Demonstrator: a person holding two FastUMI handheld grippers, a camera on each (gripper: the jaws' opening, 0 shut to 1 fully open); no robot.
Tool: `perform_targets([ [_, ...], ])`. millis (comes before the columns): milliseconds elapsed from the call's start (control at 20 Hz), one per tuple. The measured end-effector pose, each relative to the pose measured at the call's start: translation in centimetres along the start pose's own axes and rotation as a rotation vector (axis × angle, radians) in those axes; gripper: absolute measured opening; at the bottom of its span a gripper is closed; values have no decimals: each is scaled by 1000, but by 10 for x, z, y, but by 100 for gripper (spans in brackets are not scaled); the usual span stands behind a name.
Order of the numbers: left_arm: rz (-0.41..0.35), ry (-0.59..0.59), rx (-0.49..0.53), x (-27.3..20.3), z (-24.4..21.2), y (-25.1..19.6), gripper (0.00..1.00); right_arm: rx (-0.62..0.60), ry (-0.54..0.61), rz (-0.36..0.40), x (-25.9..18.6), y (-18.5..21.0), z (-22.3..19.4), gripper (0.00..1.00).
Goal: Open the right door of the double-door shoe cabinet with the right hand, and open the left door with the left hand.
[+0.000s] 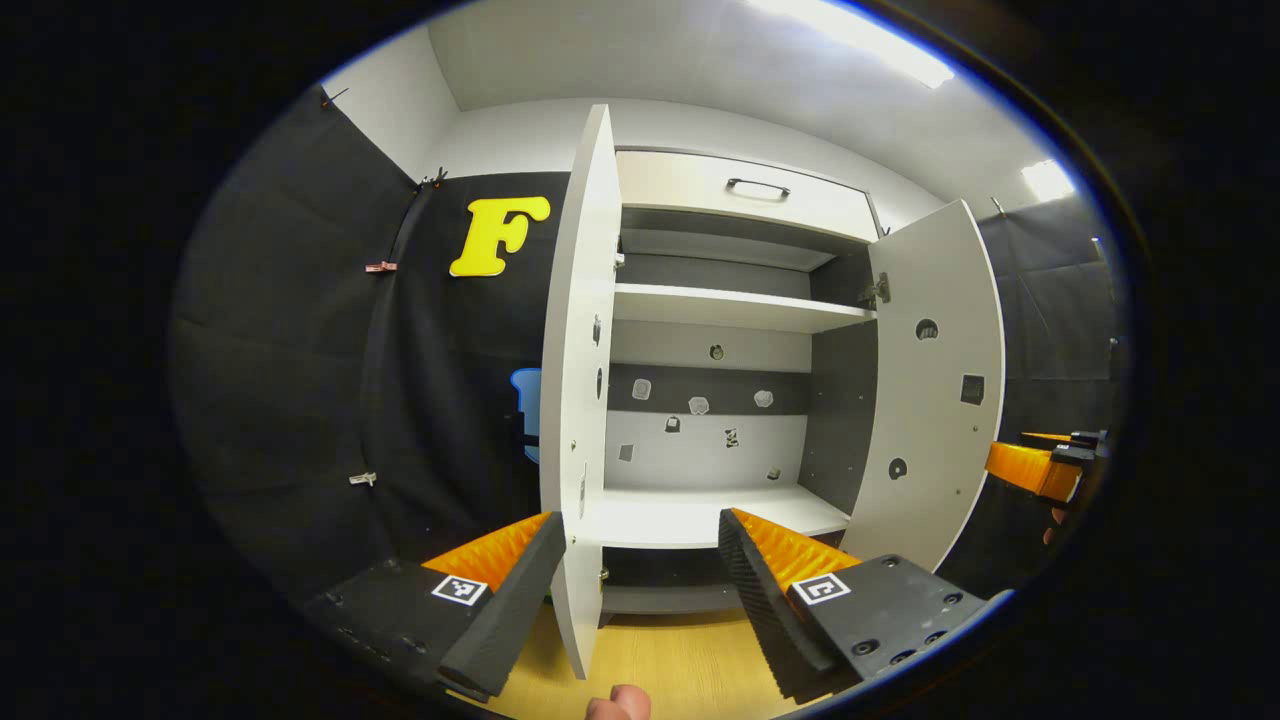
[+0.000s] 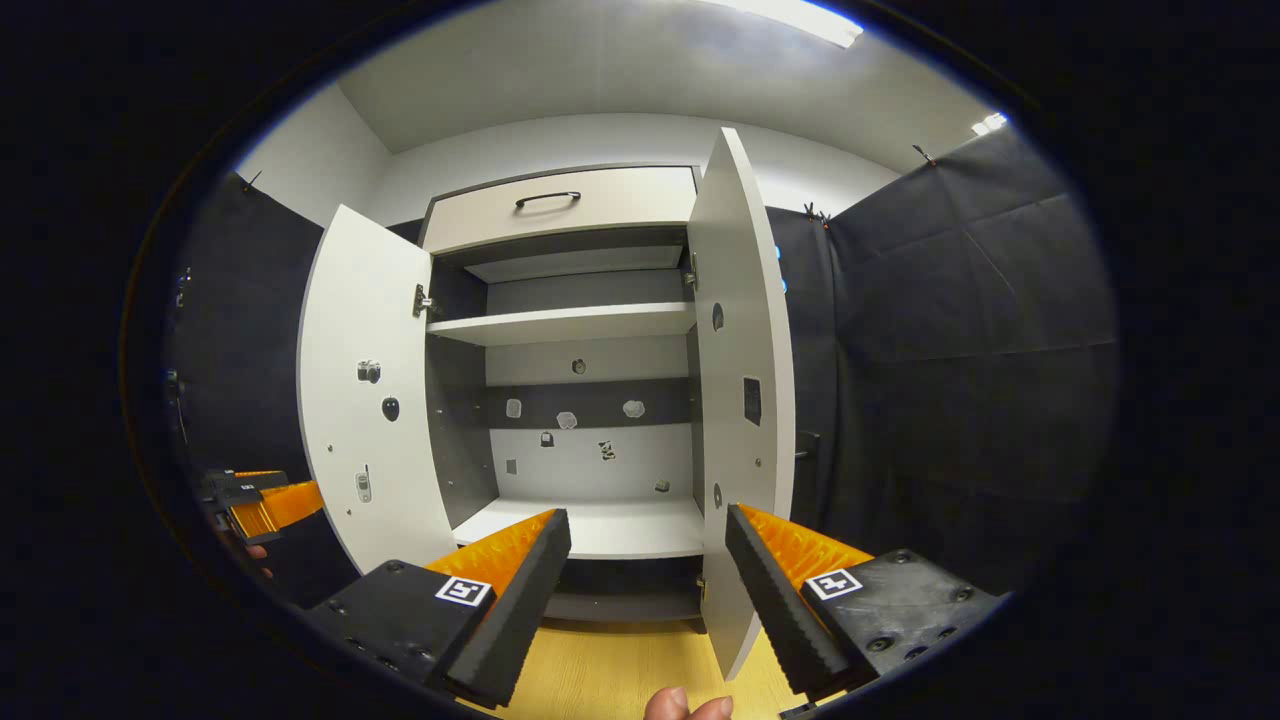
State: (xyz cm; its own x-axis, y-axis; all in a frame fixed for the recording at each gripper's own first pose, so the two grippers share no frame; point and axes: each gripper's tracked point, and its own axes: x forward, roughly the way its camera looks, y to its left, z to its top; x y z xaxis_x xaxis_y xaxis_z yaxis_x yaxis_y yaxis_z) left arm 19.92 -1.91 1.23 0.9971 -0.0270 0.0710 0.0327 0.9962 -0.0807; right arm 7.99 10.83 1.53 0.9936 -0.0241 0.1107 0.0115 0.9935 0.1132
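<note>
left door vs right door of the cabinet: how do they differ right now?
In the left gripper view, the left door shows nearly edge-on between the open fingers of the left gripper, while the right door shows its broad inner face, farther off. The right gripper view reverses this. Both doors are white and swung open.

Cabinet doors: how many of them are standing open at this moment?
2. The left door is swung out, edge-on in the left gripper view; the right door is swung out, edge-on in the right gripper view. The drawer above them is shut.
</note>
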Motion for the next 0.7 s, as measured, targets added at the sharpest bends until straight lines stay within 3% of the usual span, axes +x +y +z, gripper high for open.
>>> perform_targets([
  [700,14,12,34,-2,-2,3,95,11,11,5,-2,-4,-1,98],
])
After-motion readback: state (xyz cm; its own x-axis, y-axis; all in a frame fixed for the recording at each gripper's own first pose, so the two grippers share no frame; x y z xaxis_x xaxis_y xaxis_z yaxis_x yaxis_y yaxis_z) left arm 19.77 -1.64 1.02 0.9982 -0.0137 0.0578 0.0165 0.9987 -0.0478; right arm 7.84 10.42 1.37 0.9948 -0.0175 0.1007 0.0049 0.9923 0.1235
